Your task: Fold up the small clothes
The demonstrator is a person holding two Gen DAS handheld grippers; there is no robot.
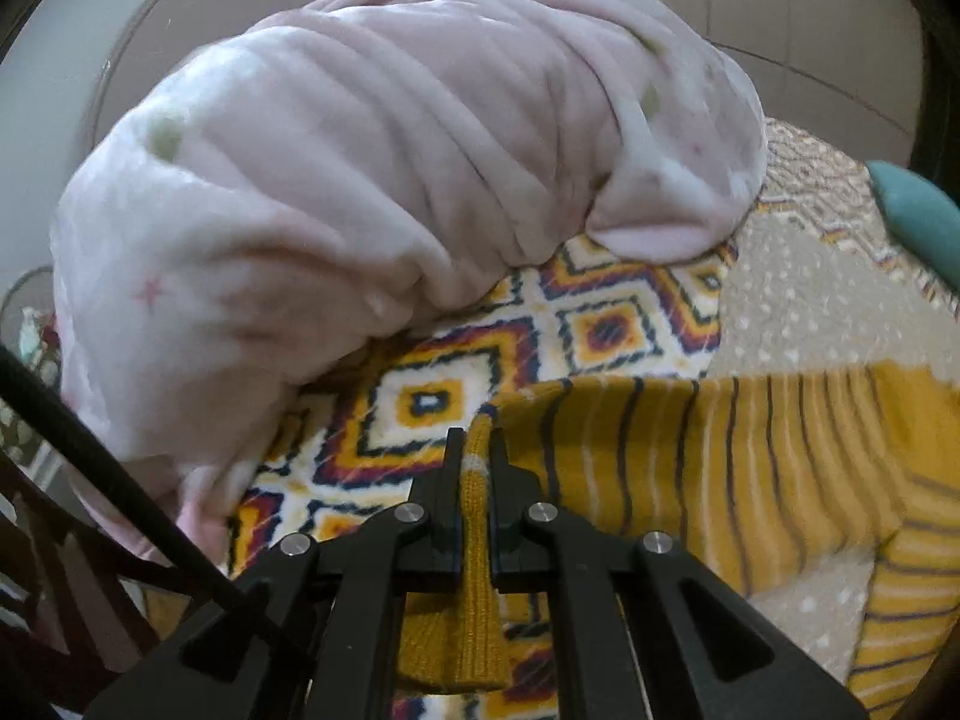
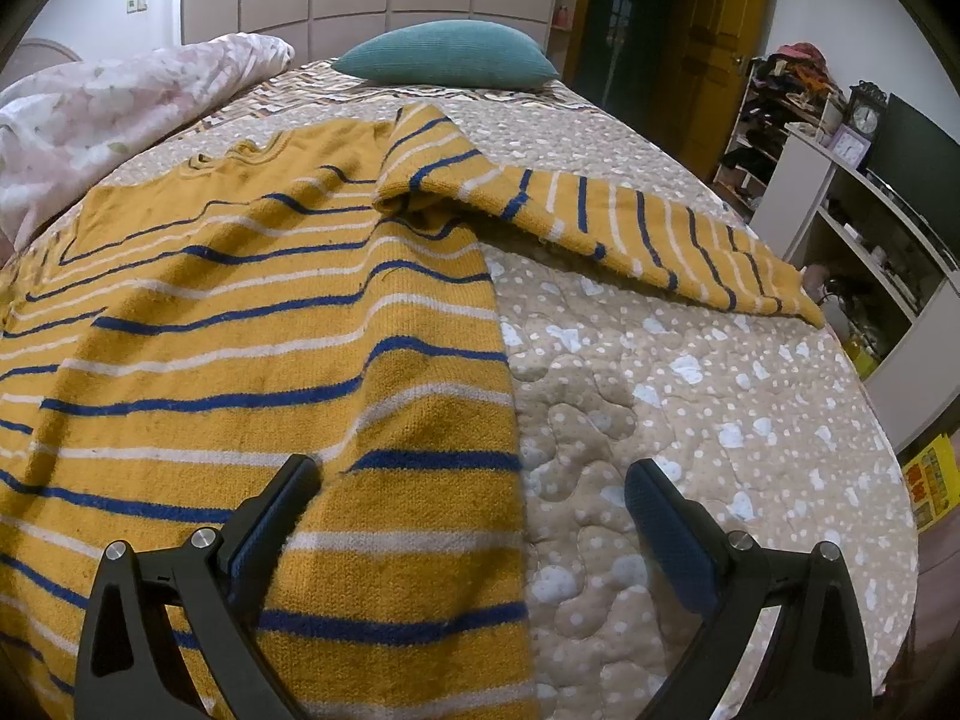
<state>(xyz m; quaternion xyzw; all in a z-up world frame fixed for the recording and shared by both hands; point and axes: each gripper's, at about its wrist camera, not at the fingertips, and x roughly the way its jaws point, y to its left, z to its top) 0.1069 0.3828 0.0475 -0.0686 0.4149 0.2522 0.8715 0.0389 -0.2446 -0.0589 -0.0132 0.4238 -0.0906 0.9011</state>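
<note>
Sweater (image 2: pixel 252 324) cuff pinched in left hand-held gripper (image 1: pixel 477 450), right hand-held gripper (image 2: pixel 474 498) released astride its side edge, bare quilt (image 2: pixel 690 372) alongside

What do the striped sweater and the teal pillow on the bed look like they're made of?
Striped sweater: knitted yarn, likely wool or acrylic; ribbed stitches and fuzzy pilling show, matte. Teal pillow: soft fabric with fine ribbing, possibly corduroy or knit; too far off to be sure.
</note>
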